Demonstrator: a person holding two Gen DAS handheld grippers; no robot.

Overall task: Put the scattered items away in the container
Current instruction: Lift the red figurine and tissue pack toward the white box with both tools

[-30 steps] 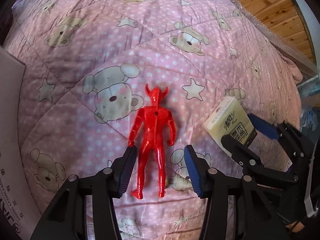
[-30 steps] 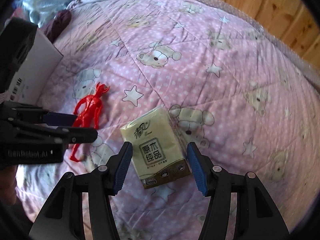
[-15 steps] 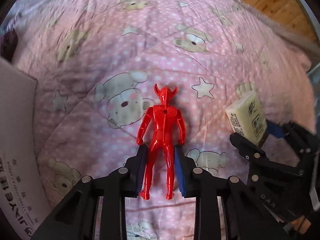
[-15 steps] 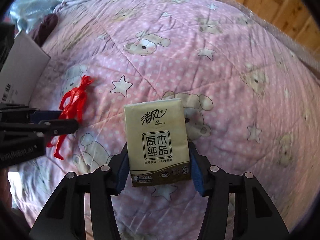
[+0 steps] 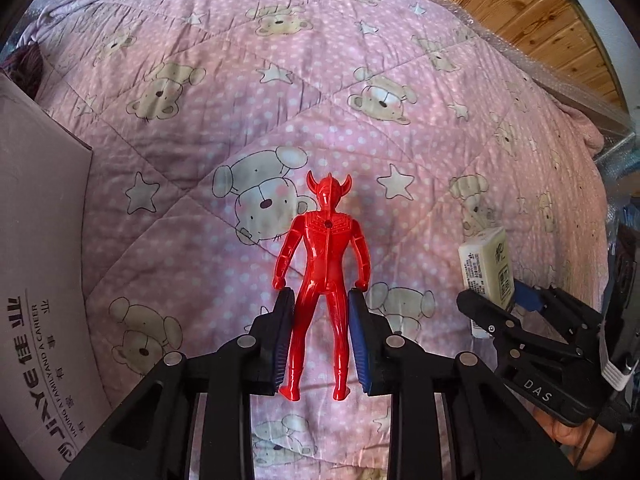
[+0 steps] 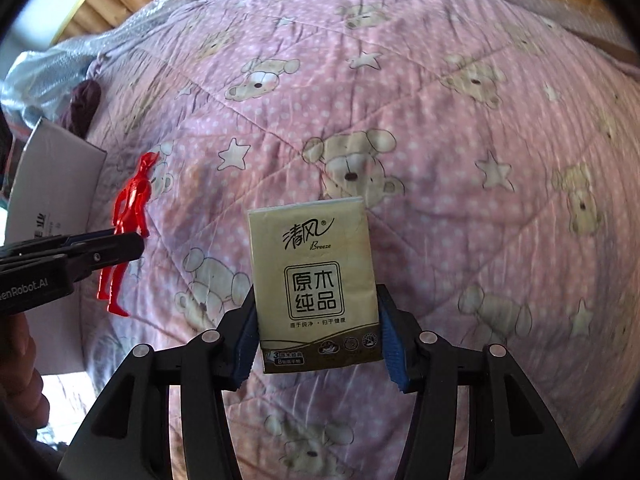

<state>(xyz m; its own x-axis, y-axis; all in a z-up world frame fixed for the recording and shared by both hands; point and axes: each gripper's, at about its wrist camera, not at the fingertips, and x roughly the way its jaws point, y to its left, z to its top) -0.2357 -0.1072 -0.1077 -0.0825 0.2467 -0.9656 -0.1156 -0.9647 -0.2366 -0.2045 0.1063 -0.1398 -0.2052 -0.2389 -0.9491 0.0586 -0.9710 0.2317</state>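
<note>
Left wrist: figure between tool pads.

A bed covered by a pink quilt fills both views. The quilt is dotted white and printed with cream teddy bears and stars, stitched in diagonal quilting lines that form diamonds. Its surface is lightly wrinkled and rises toward the far edge, where bubble wrap shows along the rim before a wooden wall. On the quilt's left side sits a white cardboard box with printed lettering on its side. Beyond the box, near the quilt's far left edge, lies a dark maroon cloth.
</note>
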